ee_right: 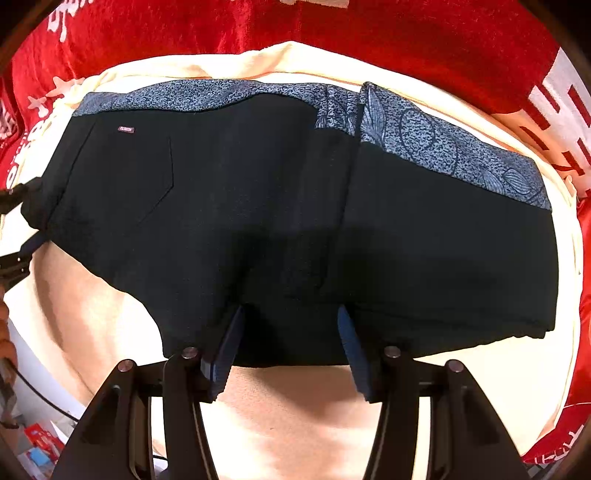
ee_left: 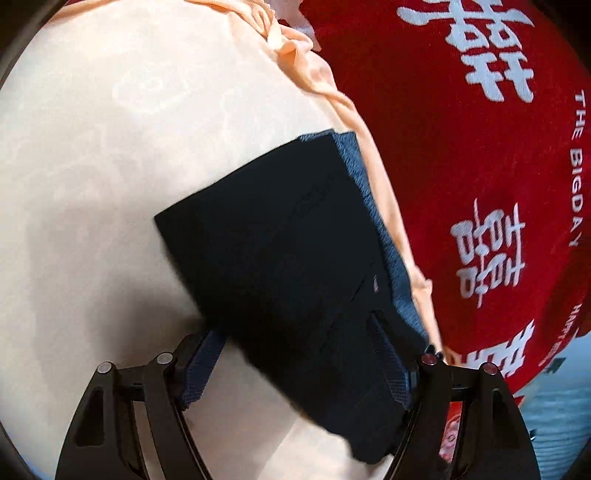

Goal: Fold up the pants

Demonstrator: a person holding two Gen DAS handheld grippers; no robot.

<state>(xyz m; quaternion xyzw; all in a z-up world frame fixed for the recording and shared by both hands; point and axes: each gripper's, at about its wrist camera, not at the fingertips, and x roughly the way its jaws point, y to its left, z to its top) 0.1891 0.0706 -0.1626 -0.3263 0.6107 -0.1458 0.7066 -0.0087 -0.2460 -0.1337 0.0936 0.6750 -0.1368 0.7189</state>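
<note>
**Dark pants lie folded on a cream cloth, a hand-held gripper at each end**

In the left wrist view the left hand-held gripper (ee_left: 295, 373) stands with its jaws spread wide. The folded black pants (ee_left: 280, 258) pass between the two fingers, running from about six o'clock up toward one o'clock. The left pad sits clear of the fabric beside the fold's edge; the right pad lies against or over the dark cloth, and whether it presses there cannot be told. Nothing shows the jaws clamped on the pants. A blue patterned waistband (ee_left: 369, 199) shows along the pants' three o'clock edge. The pants rest on a cream cloth (ee_left: 92, 166) that fills the nine o'clock half of the view. A peach hem of that cloth runs from twelve o'clock down to five o'clock. Beyond it, from one to four o'clock, lies a red blanket (ee_left: 424, 147) with white characters and lettering.

In the right wrist view the right hand-held gripper (ee_right: 290, 343) points down onto the near edge of the pants (ee_right: 258, 206) at six o'clock. Its jaws are partly apart, and the fingertips rest on the black fabric with a stretch of it between them; a firm grip cannot be confirmed. The waistband (ee_right: 424, 140) runs along the twelve o'clock edge. A small label (ee_right: 126, 129) sits at ten o'clock. The cream cloth (ee_right: 295, 424) surrounds the pants, and the red blanket (ee_right: 258, 26) rings the view's rim.
</note>
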